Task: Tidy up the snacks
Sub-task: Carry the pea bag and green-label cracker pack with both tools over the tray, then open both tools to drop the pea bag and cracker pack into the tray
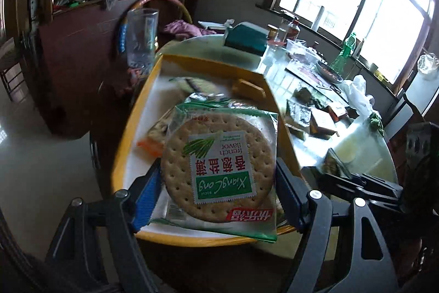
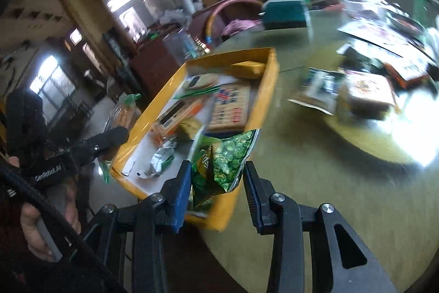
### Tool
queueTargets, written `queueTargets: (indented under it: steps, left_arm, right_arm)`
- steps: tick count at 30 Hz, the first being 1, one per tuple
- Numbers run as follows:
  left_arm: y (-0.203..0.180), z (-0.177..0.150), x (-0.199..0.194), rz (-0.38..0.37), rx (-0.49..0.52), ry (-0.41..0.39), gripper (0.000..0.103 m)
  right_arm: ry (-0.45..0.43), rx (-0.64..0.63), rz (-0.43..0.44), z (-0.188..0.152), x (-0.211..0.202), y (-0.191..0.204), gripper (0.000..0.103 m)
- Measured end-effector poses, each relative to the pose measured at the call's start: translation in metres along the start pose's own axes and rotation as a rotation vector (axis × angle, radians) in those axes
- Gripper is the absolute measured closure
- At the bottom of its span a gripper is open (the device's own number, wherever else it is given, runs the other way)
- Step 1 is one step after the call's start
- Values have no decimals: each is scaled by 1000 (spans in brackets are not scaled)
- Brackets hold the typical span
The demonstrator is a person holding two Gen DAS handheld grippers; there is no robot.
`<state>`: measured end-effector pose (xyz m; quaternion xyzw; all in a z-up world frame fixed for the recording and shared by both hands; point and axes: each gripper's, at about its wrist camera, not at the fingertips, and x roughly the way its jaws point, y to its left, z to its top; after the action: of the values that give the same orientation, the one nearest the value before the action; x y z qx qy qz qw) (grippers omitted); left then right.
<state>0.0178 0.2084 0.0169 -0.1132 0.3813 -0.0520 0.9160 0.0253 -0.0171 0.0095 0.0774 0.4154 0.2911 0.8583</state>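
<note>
A round glass-topped table (image 1: pixel 365 155) carries a yellow tray (image 1: pixel 131 133) at its near left edge, loose snack packets (image 1: pixel 321 122) right, a teal box (image 1: pixel 247 36) far.

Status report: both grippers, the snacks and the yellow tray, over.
Left hand-held gripper shut on cracker packet. Right hand-held gripper shut on green pea bag. Both over yellow tray. Nothing blocking.

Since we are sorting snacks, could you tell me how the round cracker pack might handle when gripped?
The cracker pack probably feels light and flat. The big cracker inside looks brittle, so a hard squeeze from the left tool could snap it. Its glossy wrapper may slip.
</note>
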Motion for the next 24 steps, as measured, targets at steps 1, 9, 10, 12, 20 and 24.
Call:
queueTargets:
  steps: [1,9,10,12,20,24]
  left_arm:
    - [5,-1,2,8,-4,5,26]
    - [30,-10,14,40,-30,47,26]
    - [32,-10,17,41,-36,57,26]
    - [36,-13,21,38,-54,68,26]
    - [50,-17,12,11,-155,-4,10]
    - [30,-14,5,-13,-152,-24,10]
  right_arm:
    - [15,-19,5,1,8,8,66]
    - [110,-107,33,4,55,48,66]
    - [116,-125,25,3,60,53,65]
    - [133,-155,2,-1,69,60,64]
    - [88,-136,47,-3,55,61,47]
    - [3,-104,53,3,26,50,37]
